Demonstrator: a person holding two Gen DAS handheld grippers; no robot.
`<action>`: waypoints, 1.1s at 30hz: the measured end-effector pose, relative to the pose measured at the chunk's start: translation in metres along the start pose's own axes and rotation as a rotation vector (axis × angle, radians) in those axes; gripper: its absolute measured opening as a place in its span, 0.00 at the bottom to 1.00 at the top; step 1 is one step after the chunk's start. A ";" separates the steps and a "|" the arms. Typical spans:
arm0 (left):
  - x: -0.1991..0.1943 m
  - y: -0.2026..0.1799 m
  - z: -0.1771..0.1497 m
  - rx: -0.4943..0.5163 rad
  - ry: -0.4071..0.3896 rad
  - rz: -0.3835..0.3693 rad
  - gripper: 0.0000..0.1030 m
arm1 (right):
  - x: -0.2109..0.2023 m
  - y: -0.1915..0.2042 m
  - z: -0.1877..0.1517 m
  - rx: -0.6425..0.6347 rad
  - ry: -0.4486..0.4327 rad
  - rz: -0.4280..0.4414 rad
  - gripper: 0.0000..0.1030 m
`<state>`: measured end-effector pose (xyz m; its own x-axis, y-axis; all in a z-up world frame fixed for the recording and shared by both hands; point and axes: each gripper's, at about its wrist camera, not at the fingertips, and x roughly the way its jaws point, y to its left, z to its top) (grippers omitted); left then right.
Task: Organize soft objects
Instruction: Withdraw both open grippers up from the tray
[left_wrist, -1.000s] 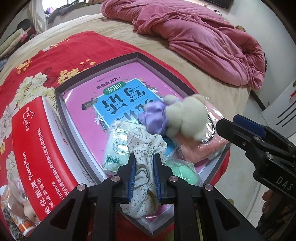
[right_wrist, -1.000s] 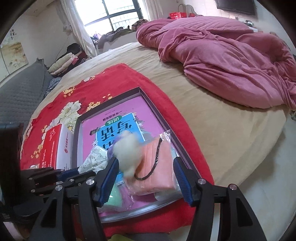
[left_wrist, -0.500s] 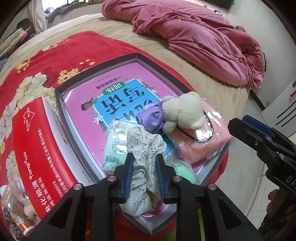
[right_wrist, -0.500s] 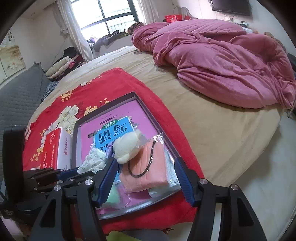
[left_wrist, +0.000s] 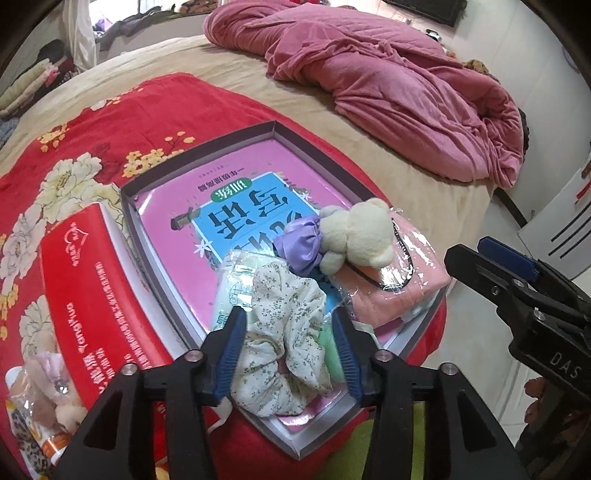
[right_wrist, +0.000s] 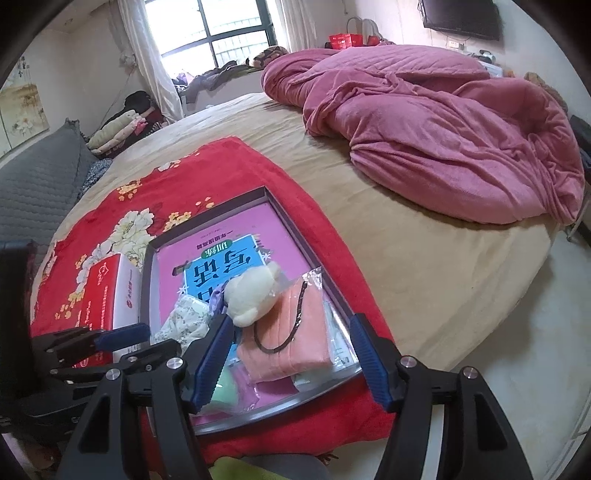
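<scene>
Since the previous frames the left gripper (left_wrist: 288, 347) had released its clamp on the floral scrunchie (left_wrist: 284, 332), its jaws now spread wide on either side of it. The scrunchie lay at the near end of the grey tray (left_wrist: 199, 166), just beside the purple scrunchie (left_wrist: 301, 243) and cream plush bear (left_wrist: 358, 232), which rested on a bagged pink cloth (left_wrist: 399, 288). The right gripper (right_wrist: 291, 354) hung wide and empty above that cloth, the tray sitting on a red floral blanket (left_wrist: 110, 122).

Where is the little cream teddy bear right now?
The cream teddy bear lies in the grey tray, against the purple scrunchie and partly on the bagged pink cloth.
</scene>
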<state>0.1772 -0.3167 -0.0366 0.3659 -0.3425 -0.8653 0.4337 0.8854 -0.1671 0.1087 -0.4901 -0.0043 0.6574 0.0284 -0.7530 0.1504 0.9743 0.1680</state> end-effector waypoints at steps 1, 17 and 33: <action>-0.003 0.000 0.000 0.000 -0.005 -0.001 0.57 | -0.002 0.000 0.001 -0.001 -0.002 -0.004 0.64; -0.055 0.002 -0.004 -0.005 -0.094 -0.007 0.72 | -0.044 0.010 0.009 0.006 -0.085 0.005 0.69; -0.114 0.029 -0.023 -0.045 -0.164 0.018 0.75 | -0.081 0.051 0.016 -0.027 -0.152 0.042 0.74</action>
<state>0.1292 -0.2448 0.0467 0.5043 -0.3699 -0.7803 0.3903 0.9037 -0.1762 0.0750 -0.4465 0.0758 0.7673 0.0369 -0.6402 0.1022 0.9786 0.1788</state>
